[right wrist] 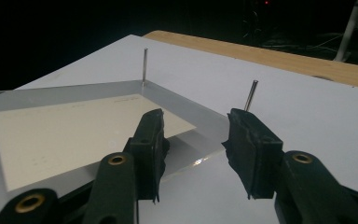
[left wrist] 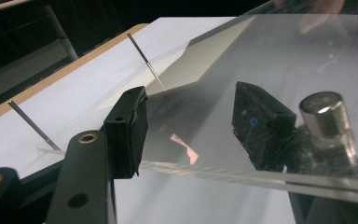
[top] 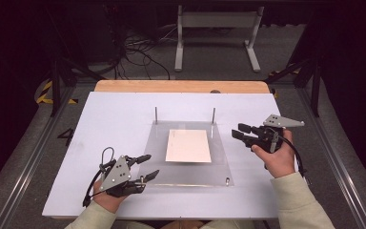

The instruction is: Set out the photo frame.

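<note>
- Dark room beyond a white desk (top: 100, 143); clear plate (top: 219, 162) lying flat at its middle, far corners against two thin pins (top: 156, 115), pale sheet (top: 188, 145) at its centre.
- Probably rigid, smooth and slippery, prone to scratches; sheet light and floppy.
- Best taken by the near edge, beside the metal knob (left wrist: 324, 112).
- Left hand-held gripper (top: 147, 167) released, jaws apart at the plate's near left corner.
- Right hand-held gripper (top: 238, 132) released and empty, just right of the plate.

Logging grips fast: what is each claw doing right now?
Left claw: open, jaws astride the clear plate's near edge, not pressing it.
Right claw: open, holding nothing.
</note>
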### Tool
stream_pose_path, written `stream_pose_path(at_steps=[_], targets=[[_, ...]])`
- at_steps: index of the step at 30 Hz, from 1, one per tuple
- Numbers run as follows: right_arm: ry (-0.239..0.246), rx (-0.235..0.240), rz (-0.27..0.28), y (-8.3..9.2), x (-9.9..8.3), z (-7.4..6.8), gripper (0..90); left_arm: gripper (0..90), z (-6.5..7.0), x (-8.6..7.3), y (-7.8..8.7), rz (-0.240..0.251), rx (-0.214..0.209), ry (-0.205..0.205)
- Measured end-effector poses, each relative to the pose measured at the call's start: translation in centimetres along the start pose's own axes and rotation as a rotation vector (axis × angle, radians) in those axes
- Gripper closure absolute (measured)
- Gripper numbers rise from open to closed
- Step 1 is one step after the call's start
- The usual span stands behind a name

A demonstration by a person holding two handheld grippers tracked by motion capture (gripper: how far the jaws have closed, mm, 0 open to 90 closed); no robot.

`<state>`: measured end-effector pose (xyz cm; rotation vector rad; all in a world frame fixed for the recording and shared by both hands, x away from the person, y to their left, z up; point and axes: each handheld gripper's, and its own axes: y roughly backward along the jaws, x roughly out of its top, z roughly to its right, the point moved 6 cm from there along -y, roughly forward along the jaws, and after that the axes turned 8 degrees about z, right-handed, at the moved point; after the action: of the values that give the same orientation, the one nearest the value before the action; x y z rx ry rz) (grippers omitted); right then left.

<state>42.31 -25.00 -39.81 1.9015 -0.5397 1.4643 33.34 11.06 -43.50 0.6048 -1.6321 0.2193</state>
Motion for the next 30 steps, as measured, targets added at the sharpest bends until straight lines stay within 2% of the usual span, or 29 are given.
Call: stream_pose_path(at_steps=[9,14,21,26,30], targets=[[0.027,0.013,0.016,2.3,0.2,-2.0,51.3,45.4,-0.1,0.2,0.0,-0.010,0.001,-0.010],[0.059,0.005,0.015,3.5,0.3,-2.7,49.2,45.6,-0.1,0.2,0.1,-0.013,0.000,-0.007],[0.108,0.017,0.015,5.3,-0.4,-4.4,46.6,45.8,-0.1,0.3,0.1,-0.016,0.000,-0.014],[0.148,0.046,0.009,6.0,-1.0,-5.2,43.3,46.0,-0.1,0.3,0.1,-0.016,0.000,-0.014],[0.183,0.048,-0.005,6.1,-1.4,-5.4,39.7,46.0,-0.2,0.3,0.1,-0.016,-0.001,-0.014]])
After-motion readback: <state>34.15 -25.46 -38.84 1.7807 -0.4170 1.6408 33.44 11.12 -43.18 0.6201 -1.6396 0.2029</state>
